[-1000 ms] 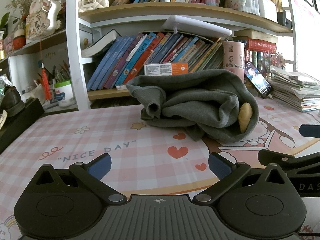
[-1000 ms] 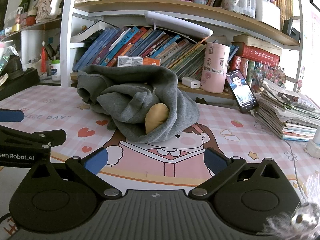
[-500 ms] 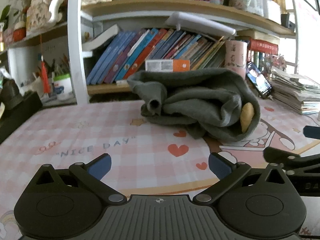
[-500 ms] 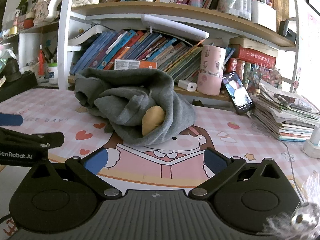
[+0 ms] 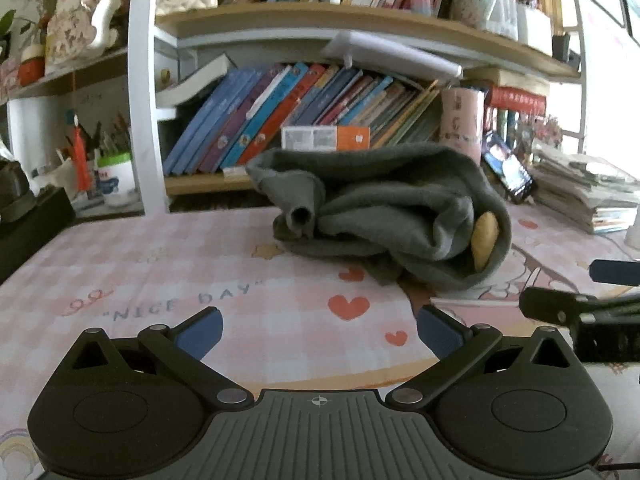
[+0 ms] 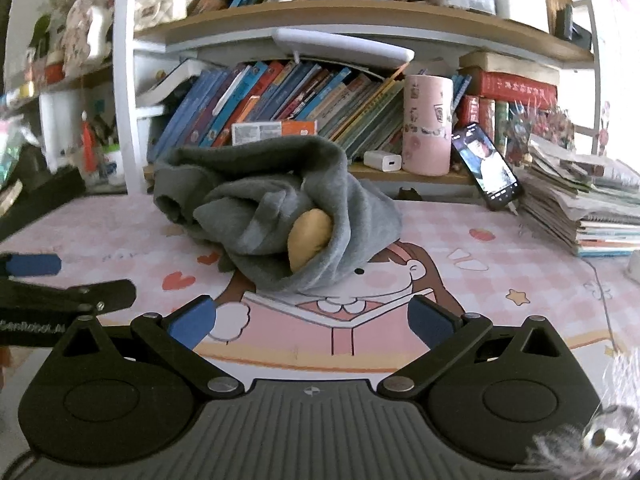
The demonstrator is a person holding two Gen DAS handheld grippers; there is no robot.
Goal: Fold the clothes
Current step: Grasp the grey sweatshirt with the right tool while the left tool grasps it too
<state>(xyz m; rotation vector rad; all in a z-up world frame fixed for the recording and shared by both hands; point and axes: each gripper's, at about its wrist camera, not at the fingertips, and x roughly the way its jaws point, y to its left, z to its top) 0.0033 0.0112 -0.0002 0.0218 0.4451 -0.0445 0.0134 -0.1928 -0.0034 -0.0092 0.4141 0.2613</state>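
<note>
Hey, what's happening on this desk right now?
A person holds two grippers over a pink desk mat. A crumpled gray garment lies bunched on it, a tan patch showing among the folds. The left gripper and right gripper are both open, short of the cloth. No folding has begun.

Home study corner, likely a child's. Indicated by: bookshelf (image 6: 360,20) along the far edge of the desk, packed with leaning picture books (image 6: 280,96); cartoon desk mat (image 5: 160,280) printed "NICE DAY"; pen pot (image 5: 116,176); propped phone (image 6: 488,168); stacked workbooks (image 6: 592,212) at the right edge.
</note>
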